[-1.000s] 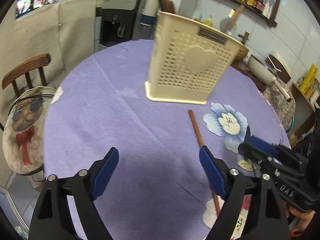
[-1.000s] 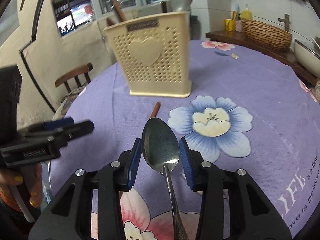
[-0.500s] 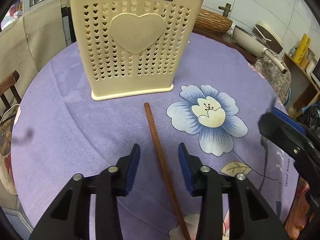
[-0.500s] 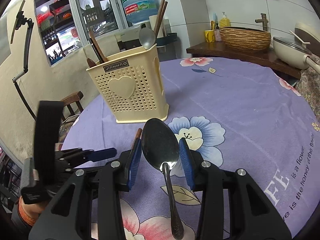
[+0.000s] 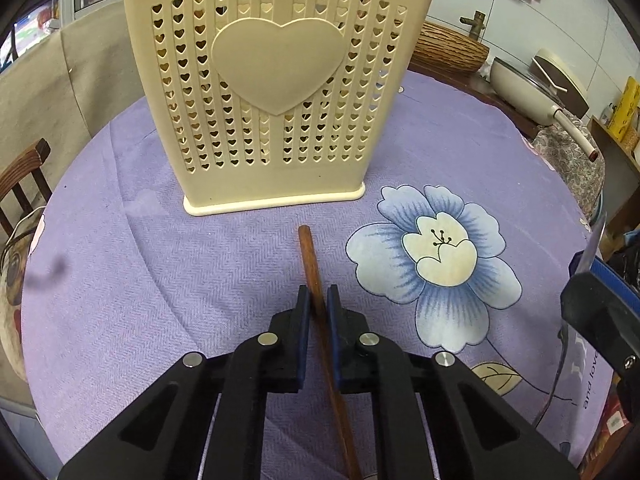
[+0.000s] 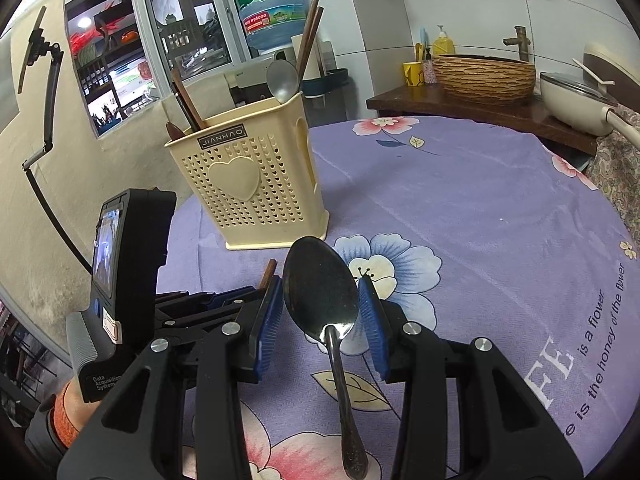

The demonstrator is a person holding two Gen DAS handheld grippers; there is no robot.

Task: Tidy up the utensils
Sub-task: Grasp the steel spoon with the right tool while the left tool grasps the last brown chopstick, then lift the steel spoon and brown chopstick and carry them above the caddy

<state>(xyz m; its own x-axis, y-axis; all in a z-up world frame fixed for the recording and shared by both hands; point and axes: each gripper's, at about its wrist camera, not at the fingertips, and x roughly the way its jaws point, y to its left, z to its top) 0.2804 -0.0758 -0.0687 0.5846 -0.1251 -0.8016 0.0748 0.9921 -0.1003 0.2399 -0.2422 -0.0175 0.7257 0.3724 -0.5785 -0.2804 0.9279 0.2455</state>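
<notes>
- The left gripper point(image 5: 318, 300) is squeezed tight on a brown wooden chopstick point(image 5: 309, 256).
- The chopstick lies on the purple tablecloth point(image 5: 160, 280). Its far end pokes out past the blue pads point(image 5: 304, 312) and points at the holder, but does not touch it.
- The right gripper point(image 6: 322, 300) holds a metal spoon point(image 6: 320, 284). The wide part of the spoon sits between the two pads and fills the gap, and its thin handle runs back under the gripper.
- The cream holder point(image 6: 256, 184) stands upright on the cloth, with a big heart on its front and many small heart holes.
- In the right view, a spoon and some wooden sticks already stand in the holder.
- A blue and white flower point(image 5: 436, 256) is printed on the cloth, just to the right of the chopstick.
- Past the table are a woven basket point(image 6: 484, 76) and a white pan point(image 6: 576, 100) on a shelf.
- A wooden chair point(image 5: 24, 176) is beside the table on the left.
</notes>
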